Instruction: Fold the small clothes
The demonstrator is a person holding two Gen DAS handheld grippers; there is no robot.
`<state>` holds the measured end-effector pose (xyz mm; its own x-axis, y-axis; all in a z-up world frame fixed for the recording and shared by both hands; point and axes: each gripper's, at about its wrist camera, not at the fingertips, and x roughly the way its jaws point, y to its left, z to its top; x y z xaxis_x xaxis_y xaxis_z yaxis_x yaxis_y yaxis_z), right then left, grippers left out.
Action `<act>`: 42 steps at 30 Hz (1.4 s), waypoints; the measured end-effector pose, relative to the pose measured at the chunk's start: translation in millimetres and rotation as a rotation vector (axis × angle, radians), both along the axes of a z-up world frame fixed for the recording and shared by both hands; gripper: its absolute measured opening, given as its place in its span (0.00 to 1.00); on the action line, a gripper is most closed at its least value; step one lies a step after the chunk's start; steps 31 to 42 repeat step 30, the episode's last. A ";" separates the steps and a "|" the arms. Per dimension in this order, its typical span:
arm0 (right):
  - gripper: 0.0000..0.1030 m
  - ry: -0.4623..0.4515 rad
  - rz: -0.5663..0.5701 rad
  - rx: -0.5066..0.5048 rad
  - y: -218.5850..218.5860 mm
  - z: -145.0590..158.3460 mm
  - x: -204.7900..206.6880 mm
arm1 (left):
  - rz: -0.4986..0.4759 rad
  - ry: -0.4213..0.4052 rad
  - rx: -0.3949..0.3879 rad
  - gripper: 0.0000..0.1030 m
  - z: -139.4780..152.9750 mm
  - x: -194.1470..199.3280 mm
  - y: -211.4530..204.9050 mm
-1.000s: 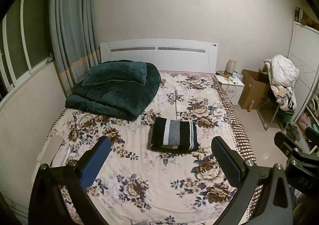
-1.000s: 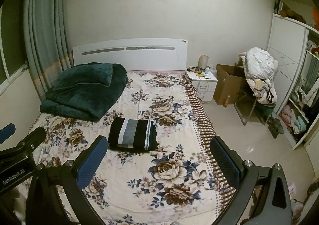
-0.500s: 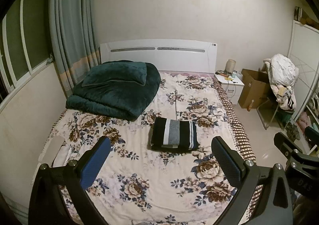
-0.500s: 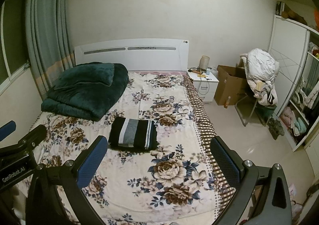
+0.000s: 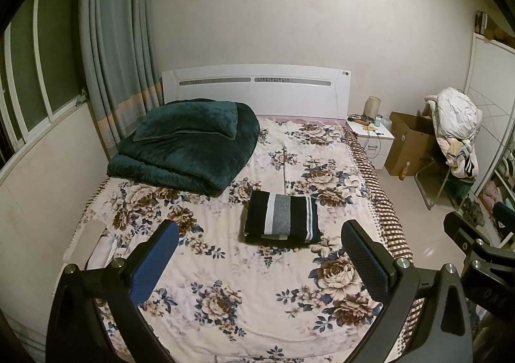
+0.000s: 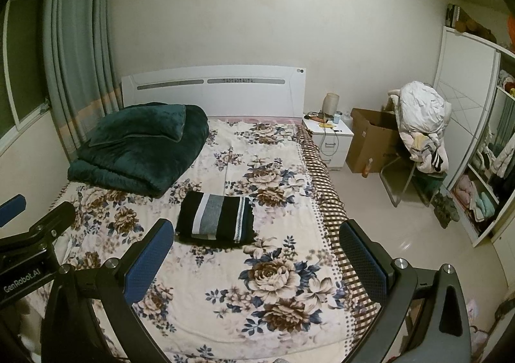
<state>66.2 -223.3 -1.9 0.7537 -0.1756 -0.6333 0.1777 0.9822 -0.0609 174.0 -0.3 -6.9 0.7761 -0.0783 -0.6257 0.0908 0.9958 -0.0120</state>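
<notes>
A folded striped garment (image 5: 282,217) (image 6: 216,217), black with grey and white bands, lies flat in the middle of the floral bed cover (image 5: 225,282) (image 6: 276,269). My left gripper (image 5: 259,234) hovers well above the bed's foot, open, with nothing between its blue pads. My right gripper (image 6: 254,232) is held beside it, also open and empty, and far from the garment. In the left wrist view part of the right gripper (image 5: 473,247) shows at the right edge. The left gripper (image 6: 32,231) shows at the left edge of the right wrist view.
A folded dark green blanket (image 5: 190,153) lies at the head of the bed on the left. A white nightstand (image 6: 328,137), a cardboard box (image 6: 370,144) and a chair piled with clothes (image 6: 421,125) stand right of the bed. An open wardrobe (image 6: 482,170) lines the right wall.
Both grippers have drifted very slightly; the view shifts a little. The garment stays where it was and both grippers remain open.
</notes>
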 end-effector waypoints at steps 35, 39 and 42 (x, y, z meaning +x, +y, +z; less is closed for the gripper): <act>1.00 -0.010 0.004 0.003 5.2 7.9 -0.4 | 0.009 -0.014 0.007 1.00 15.7 -9.6 -5.8; 1.00 -0.010 0.004 0.003 5.2 7.9 -0.4 | 0.009 -0.014 0.007 1.00 15.7 -9.6 -5.8; 1.00 -0.010 0.004 0.003 5.2 7.9 -0.4 | 0.009 -0.014 0.007 1.00 15.7 -9.6 -5.8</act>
